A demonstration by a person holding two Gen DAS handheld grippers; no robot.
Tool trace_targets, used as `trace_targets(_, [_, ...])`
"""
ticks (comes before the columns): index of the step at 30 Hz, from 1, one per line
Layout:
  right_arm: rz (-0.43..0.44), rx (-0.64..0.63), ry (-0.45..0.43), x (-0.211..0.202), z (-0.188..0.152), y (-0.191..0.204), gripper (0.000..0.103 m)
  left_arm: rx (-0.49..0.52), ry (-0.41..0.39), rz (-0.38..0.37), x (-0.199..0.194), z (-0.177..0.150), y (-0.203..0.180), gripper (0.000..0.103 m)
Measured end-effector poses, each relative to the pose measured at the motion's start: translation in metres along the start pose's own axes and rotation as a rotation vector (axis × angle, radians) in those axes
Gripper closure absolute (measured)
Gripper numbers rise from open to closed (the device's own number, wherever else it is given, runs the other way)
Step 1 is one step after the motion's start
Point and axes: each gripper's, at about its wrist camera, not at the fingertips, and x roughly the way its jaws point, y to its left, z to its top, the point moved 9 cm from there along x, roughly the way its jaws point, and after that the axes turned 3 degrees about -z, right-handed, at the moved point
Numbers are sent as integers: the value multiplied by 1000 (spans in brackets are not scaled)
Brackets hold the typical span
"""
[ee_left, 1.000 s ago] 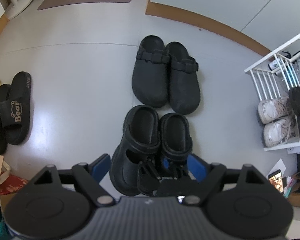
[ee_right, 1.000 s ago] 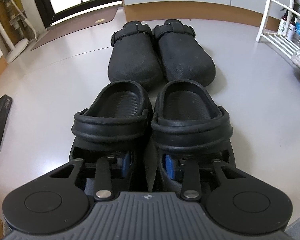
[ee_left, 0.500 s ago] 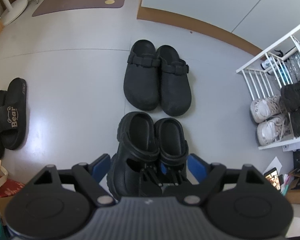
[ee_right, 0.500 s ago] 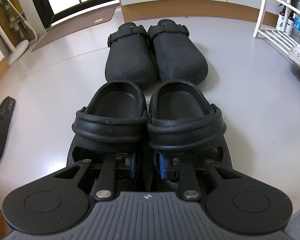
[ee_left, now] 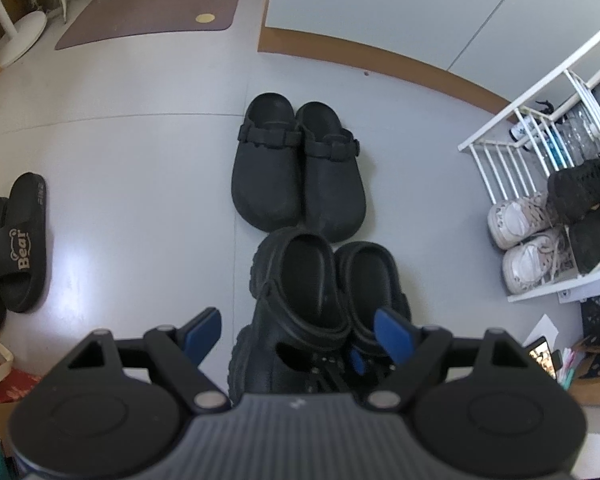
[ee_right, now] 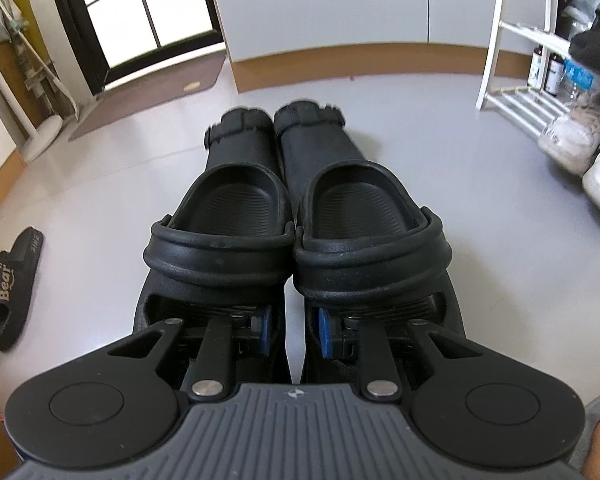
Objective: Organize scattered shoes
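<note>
My right gripper is shut on a pair of black strap-back clogs, its blue pads pinching the two adjoining inner walls. The pair hangs off the floor with the heels pointing away from the camera. In the left wrist view the same clogs sit just under my left gripper, which stands wide open around them without touching. A second pair of black closed-toe clogs rests side by side on the grey floor just beyond; the lifted pair partly covers these floor clogs.
Black "Bear" slides lie at the left edge. A white rack at the right holds white sneakers and dark shoes. A brown mat lies by the glass door, and a fan base stands at far left.
The right gripper closed tighter on the strap-back clogs and lifted them, so they now overlap the closed-toe pair. The left gripper stayed open and drew back a little.
</note>
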Motion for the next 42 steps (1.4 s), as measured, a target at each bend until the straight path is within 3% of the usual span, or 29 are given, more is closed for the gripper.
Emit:
trace_targets(15, [-58, 45, -79, -49, 20, -50, 78, 37, -23, -12, -6, -5, -22, 17])
trace_targets(26, [-96, 57, -151, -87, 42, -82, 78, 48, -49, -64, -20, -3, -43, 17])
trace_targets(42, [-167, 157, -343, -147, 156, -154, 79, 15, -87, -134, -33, 7, -52, 17])
